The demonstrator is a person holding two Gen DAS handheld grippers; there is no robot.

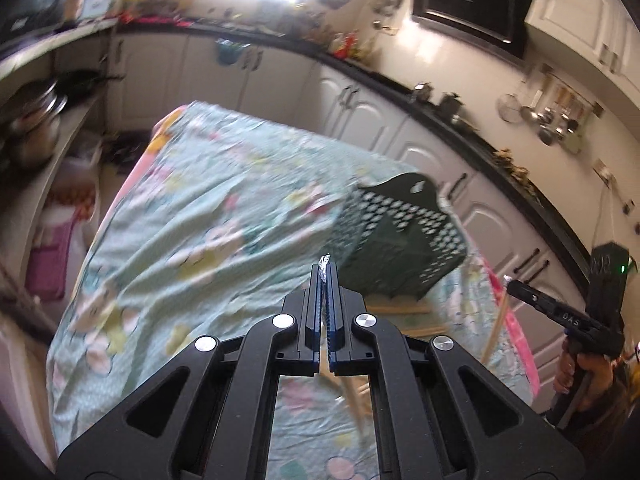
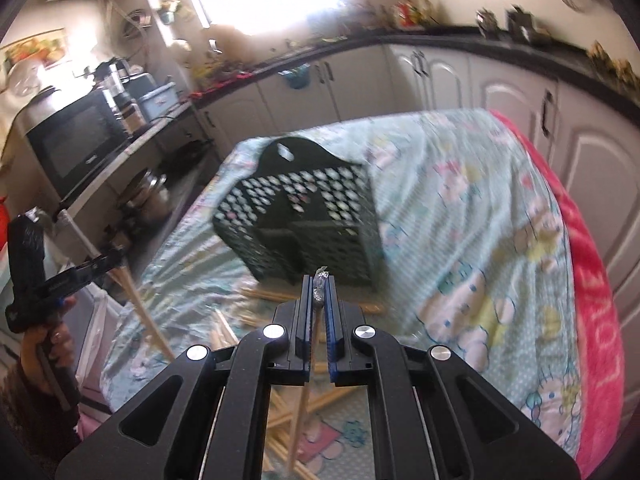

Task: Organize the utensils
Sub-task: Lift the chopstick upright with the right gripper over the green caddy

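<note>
Two grippers, ours: left gripper [image 1: 325, 270] and right gripper [image 2: 318, 280] each pinch a foil-tipped wooden stick [image 2: 299, 412] above the green basket [image 2: 304, 216] on a floral cloth [image 2: 460, 240].

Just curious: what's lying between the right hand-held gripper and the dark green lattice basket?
Loose pale wooden sticks lie scattered on the floral cloth there, clearest in the right wrist view.

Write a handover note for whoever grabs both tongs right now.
Left tongs: shut on the left stick, foil-tipped wood, held above the cloth.
Right tongs: shut on the right stick, same kind.
Green basket stands on the cloth, with the loose pile of sticks in front of it.
Done: two sticks in the tongs; none visible in the basket.
Left: probably put both in the basket, then clear the pile.
</note>
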